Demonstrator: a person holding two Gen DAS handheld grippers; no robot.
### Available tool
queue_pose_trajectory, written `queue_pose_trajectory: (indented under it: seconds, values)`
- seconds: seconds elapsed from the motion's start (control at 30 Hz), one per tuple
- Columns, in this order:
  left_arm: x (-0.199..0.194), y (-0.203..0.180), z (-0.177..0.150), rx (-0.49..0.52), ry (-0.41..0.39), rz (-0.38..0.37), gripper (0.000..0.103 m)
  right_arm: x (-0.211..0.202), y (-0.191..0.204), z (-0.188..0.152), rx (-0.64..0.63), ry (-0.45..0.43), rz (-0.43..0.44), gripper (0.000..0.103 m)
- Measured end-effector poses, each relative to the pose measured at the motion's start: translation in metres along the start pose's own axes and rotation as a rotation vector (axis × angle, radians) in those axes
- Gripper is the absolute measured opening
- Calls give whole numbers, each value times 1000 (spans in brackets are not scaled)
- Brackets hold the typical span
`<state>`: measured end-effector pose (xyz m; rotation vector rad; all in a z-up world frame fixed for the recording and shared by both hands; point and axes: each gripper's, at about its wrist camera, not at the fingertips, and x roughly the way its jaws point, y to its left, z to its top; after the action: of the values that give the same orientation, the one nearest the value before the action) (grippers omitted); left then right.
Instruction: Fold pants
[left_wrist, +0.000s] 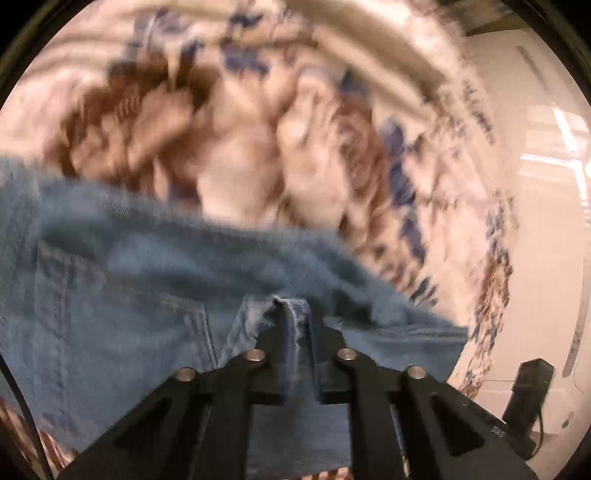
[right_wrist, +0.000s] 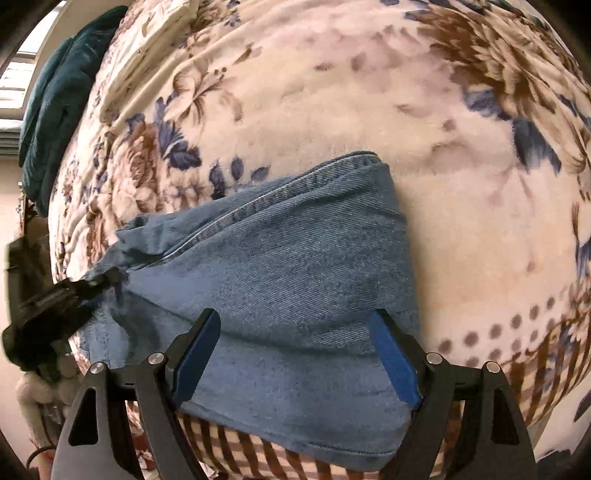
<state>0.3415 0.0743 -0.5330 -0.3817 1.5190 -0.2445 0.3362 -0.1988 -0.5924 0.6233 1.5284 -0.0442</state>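
Note:
Blue denim pants (right_wrist: 295, 266) lie partly folded on a floral blanket (right_wrist: 461, 184). In the left wrist view, my left gripper (left_wrist: 293, 332) is shut on a hem edge of the pants (left_wrist: 147, 277); a back pocket shows to the left. This view is motion-blurred. In the right wrist view, my right gripper (right_wrist: 295, 332) is open, its blue pads (right_wrist: 395, 358) spread above the denim and holding nothing. The left gripper (right_wrist: 96, 284) shows at the far left, pinching the pants' left edge.
A dark teal garment (right_wrist: 55, 110) lies at the blanket's far left edge. A folded floral cloth (right_wrist: 155, 48) sits at the back. A checked cloth (right_wrist: 258, 454) shows under the pants' near edge. A pale floor (left_wrist: 546, 221) lies right of the bed.

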Motion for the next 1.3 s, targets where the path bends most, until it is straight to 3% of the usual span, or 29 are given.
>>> queue_pose_trajectory:
  seconds: [0.07, 0.13, 0.2, 0.3, 0.47, 0.6, 0.67, 0.77, 0.83, 0.93, 1.03, 1.1, 1.13, 1.3]
  values:
    - [-4, 8, 4, 15, -6, 52, 12, 4, 1, 1, -12, 12, -10, 85]
    - [-9, 23, -5, -36, 18, 27, 22, 8, 5, 0, -24, 30, -19, 85]
    - [-17, 31, -20, -63, 24, 44, 54, 8, 13, -6, -44, 58, 4, 85]
    - [-30, 46, -50, -136, 11, 0, 64, 2, 22, -23, -50, 85, 41, 85]
    - [-26, 51, -83, -187, 35, -140, 66, -6, 10, -60, 75, 115, 109, 85]
    - [-11, 42, -88, -168, 90, -132, 66, 0, -7, -82, 191, 143, 184, 85]
    - [-30, 48, -92, -227, 42, -183, 66, 4, -10, -89, 222, 159, 197, 85]
    - [-62, 51, -97, -216, -59, -103, 66, 7, -6, -91, 222, 176, 210, 85]
    - [-64, 45, -92, -170, -69, -90, 69, 8, 0, -89, 188, 175, 196, 85]
    - [-34, 26, -81, -53, 18, -64, 70, 9, 5, -85, 170, 173, 187, 85]
    - [6, 23, -86, 6, 125, 38, 68, 12, 3, -84, 189, 174, 188, 85]
    - [18, 25, -101, 49, 146, 136, 46, 13, -3, -84, 202, 179, 157, 84]
    - [19, 28, -109, 83, 146, 177, 45, 14, -6, -85, 212, 185, 135, 83]
    - [11, 41, -112, 10, 158, 162, 45, 26, -24, -86, 251, 240, 89, 78]
